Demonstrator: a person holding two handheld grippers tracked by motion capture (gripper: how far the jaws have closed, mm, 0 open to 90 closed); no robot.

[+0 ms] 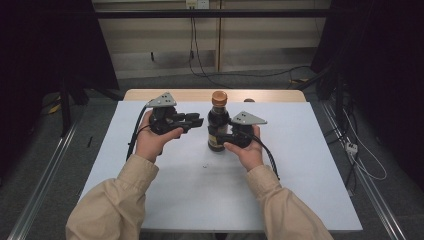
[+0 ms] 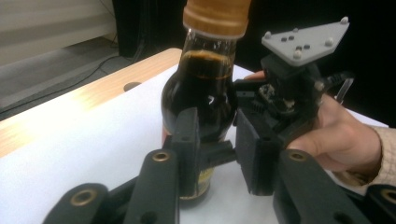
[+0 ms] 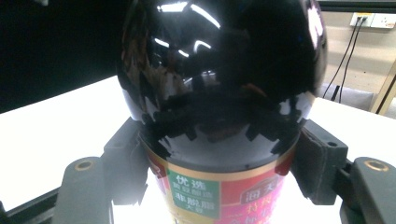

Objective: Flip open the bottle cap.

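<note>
A dark sauce bottle (image 1: 218,122) with an orange-brown cap (image 1: 219,97) stands upright on the white sheet (image 1: 200,190). My right gripper (image 1: 223,136) is shut on the bottle's lower body. In the right gripper view its pads (image 3: 322,163) press both sides of the glossy bottle (image 3: 219,70), just above the red and green label (image 3: 196,193). My left gripper (image 1: 196,120) hovers open just left of the bottle's shoulder, apart from it. In the left gripper view the bottle (image 2: 201,93) stands beyond the left gripper (image 2: 219,135), with nothing between the jaws.
The white sheet covers a wooden table (image 1: 150,94) with a small hole (image 1: 248,100) near the far edge. Cables (image 1: 200,65) lie on the floor behind it. Dark curtains flank both sides. A wall socket (image 3: 373,19) shows in the right gripper view.
</note>
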